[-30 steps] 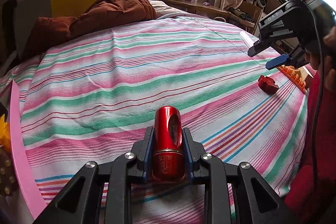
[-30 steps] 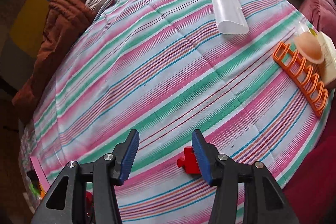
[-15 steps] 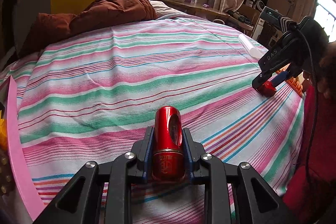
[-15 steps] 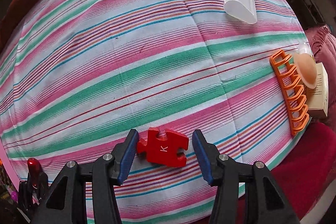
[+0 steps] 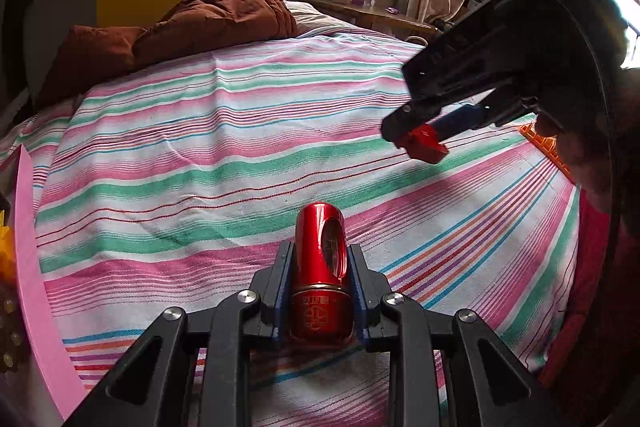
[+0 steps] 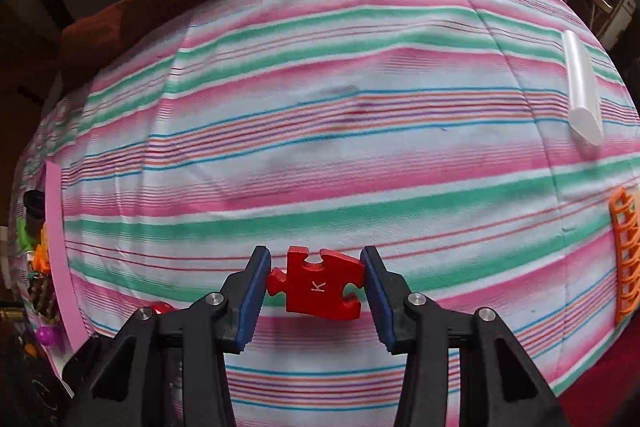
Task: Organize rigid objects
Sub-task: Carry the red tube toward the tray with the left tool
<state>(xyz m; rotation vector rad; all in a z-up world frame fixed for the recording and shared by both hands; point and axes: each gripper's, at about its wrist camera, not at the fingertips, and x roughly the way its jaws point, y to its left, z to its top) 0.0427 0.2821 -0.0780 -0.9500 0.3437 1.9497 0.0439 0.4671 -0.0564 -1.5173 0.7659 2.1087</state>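
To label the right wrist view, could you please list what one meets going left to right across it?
Pink board → red puzzle piece between the right gripper's closing fingers → clear plastic tube → orange rack.

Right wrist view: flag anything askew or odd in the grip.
The red puzzle piece sits tilted between the closing right gripper fingers, caught by its knobs and lifted off the striped sheet. Nothing looks damaged.

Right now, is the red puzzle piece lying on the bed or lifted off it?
Lifted: the red puzzle piece hangs between the right gripper's closing pads.
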